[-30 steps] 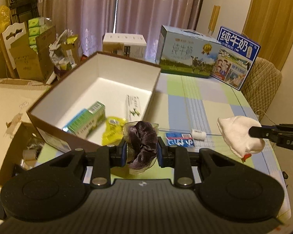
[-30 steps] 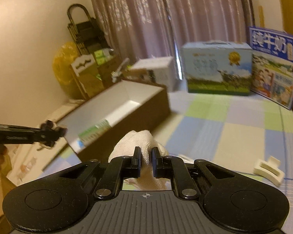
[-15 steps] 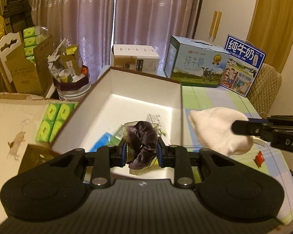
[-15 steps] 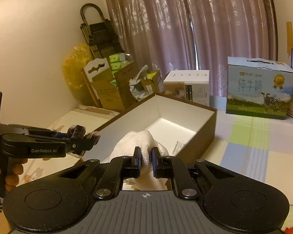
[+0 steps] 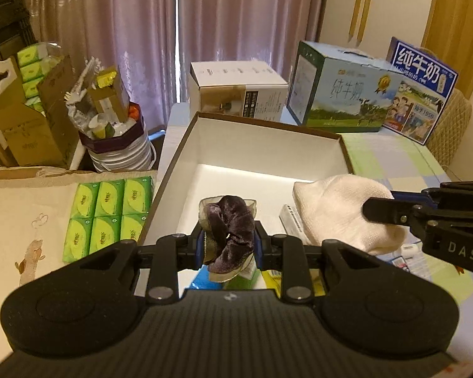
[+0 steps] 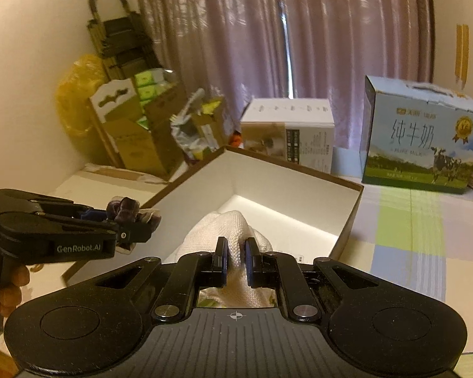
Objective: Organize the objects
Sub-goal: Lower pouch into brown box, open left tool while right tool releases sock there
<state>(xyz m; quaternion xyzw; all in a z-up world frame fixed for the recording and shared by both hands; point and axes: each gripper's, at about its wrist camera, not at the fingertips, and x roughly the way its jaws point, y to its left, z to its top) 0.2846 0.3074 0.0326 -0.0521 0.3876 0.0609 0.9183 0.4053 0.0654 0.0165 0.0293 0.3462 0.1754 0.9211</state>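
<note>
An open brown box with a white inside point(image 5: 261, 154) sits on the table; it also shows in the right wrist view point(image 6: 268, 182). My left gripper point(image 5: 227, 242) is shut on a dark purple velvet scrunchie point(image 5: 230, 226) and holds it above the box's near left part. It shows from the side in the right wrist view point(image 6: 132, 220). My right gripper point(image 6: 235, 255) is shut on a white knitted cloth point(image 6: 233, 230), held over the box's near right side; the cloth also shows in the left wrist view point(image 5: 340, 211). Packets lie in the box, mostly hidden by the grippers.
Milk cartons point(image 5: 340, 91) and a white carton point(image 5: 236, 88) stand behind the box. Green tissue packs point(image 5: 107, 214) lie left of it. Cardboard boxes point(image 5: 25, 119) and a full bin point(image 5: 113, 126) stand at far left. The checked tablecloth point(image 6: 410, 220) stretches right.
Both grippers have moved forward and left, from beside the box to above it, carrying the scrunchie and the cloth. Both stay shut on their loads.
</note>
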